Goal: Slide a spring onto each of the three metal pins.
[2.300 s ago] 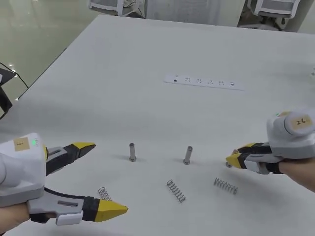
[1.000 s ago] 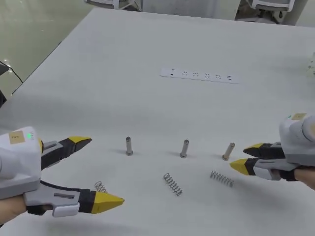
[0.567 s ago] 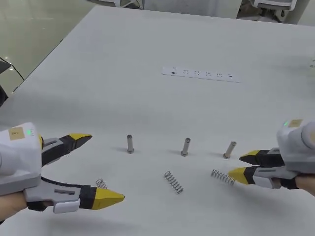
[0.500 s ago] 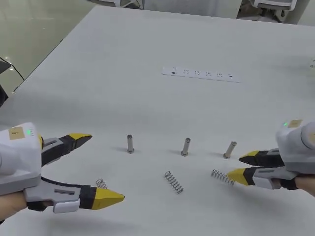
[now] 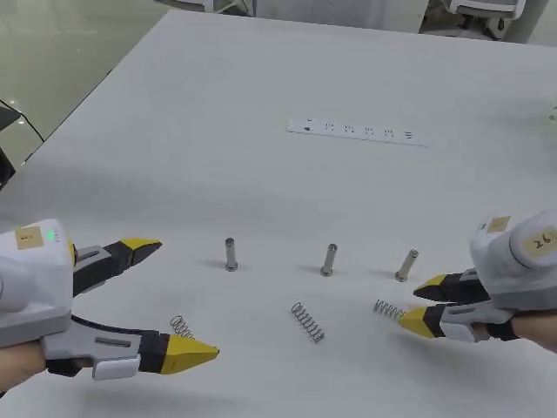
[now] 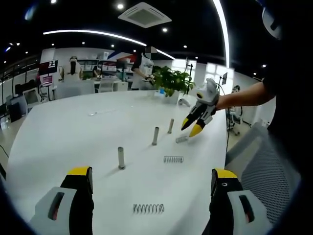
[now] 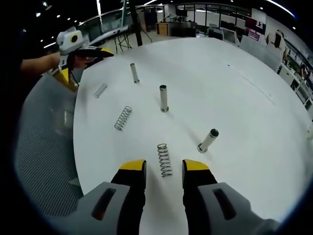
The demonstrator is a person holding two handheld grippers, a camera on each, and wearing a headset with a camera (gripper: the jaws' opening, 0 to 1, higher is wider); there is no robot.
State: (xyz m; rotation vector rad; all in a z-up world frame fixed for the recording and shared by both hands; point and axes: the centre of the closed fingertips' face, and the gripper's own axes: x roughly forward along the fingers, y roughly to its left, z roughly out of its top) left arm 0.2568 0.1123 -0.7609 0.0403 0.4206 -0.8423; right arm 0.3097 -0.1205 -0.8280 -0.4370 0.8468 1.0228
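Between the right gripper's (image 5: 415, 303) narrowly parted jaws lies one end of a spring (image 5: 387, 309). The left gripper's (image 5: 184, 299) jaws gape wide. On the desk (image 5: 278, 183): three springs in all, three pins (image 5: 328, 259) in a row at 12 o'clock from them.

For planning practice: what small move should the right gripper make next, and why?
Probably ease the right gripper forward and shut on the rightmost spring: its jaws are open, the spring lies just ahead between them, and the pin beside it is bare.
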